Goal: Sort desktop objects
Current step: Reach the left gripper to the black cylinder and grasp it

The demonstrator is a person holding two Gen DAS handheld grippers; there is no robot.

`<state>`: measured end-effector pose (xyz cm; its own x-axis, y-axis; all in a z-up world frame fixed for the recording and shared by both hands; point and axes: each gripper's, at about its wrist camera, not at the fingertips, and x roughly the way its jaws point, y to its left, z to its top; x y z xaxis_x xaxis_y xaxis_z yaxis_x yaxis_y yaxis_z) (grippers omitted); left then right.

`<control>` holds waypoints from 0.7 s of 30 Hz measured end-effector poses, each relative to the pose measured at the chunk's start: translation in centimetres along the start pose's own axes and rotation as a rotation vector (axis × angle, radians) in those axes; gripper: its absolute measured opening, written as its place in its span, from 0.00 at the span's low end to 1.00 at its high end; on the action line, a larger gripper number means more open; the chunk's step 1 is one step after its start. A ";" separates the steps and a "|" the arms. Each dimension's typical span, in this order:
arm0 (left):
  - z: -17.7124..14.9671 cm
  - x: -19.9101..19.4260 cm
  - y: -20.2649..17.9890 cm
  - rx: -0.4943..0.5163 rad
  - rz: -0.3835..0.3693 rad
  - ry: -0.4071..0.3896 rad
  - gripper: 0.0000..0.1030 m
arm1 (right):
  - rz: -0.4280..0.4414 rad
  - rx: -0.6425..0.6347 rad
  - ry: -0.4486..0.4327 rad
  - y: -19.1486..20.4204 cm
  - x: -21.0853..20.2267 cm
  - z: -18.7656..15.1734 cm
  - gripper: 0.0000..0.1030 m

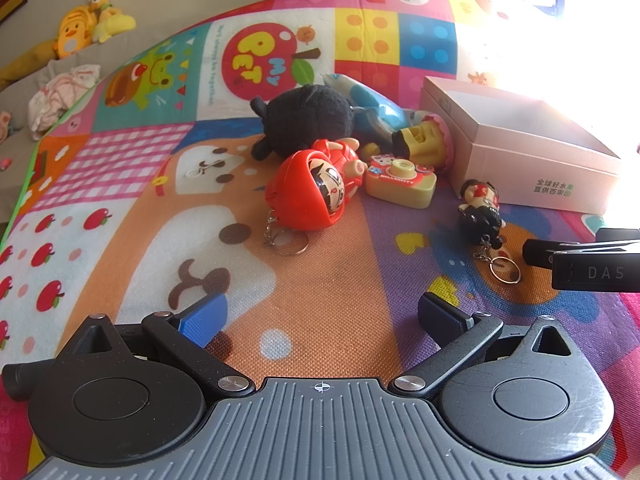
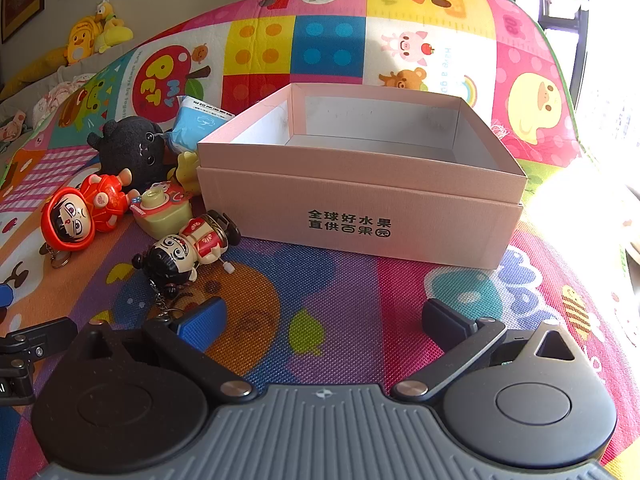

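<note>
- Left wrist view: left gripper (image 1: 320, 316) angled down over the play mat (image 1: 340, 264); jaws spread wide, nothing between them, only bare mat under the gap.
- Red hooded figurine (image 1: 310, 190) lies on its side ahead of the left gripper, its key ring flat on the mat toward the camera.
- Black plush toy (image 1: 304, 118) sits just behind the red figurine and touches it.
- Toy camera (image 1: 402, 180), cream and red, lies right of the red figurine, between it and the pink box (image 1: 532, 156).
- Yellow toy (image 1: 420, 142) lies behind the toy camera against the box's near left corner; blue-white packet (image 1: 368, 102) lies behind the plush.
- Black-haired figurine (image 1: 482, 208) lies near the box's front wall, with its key ring toward the camera.
- Part of the right gripper enters at the right edge of this view, near that key ring.
- Right wrist view: right gripper (image 2: 324, 318) angled down, jaws spread wide, nothing held; mat shows between them.
- Pink box (image 2: 360, 200) stands open straight ahead, interior bare, printed characters on its front wall.
- Black-haired figurine (image 2: 188, 250) lies left of centre, just ahead of the left blue pad (image 2: 202, 326); remaining toys cluster left of the box.
</note>
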<state>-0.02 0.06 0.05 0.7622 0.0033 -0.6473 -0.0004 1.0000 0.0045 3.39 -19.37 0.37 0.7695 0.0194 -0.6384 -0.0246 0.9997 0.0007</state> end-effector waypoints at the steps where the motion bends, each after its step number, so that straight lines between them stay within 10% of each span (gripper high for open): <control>1: 0.0 0.0 0.0 0.000 0.000 0.000 1.00 | 0.000 0.000 0.000 0.0 0.0 0.0 1.00; 21: 0.2 0.3 0.2 -0.002 -0.014 0.026 1.00 | -0.004 0.015 0.010 0.1 -0.4 -0.3 1.00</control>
<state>0.35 0.26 0.02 0.7450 -0.0108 -0.6670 0.0092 0.9999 -0.0059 2.89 -19.25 0.45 0.7631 0.0152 -0.6461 -0.0121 0.9999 0.0092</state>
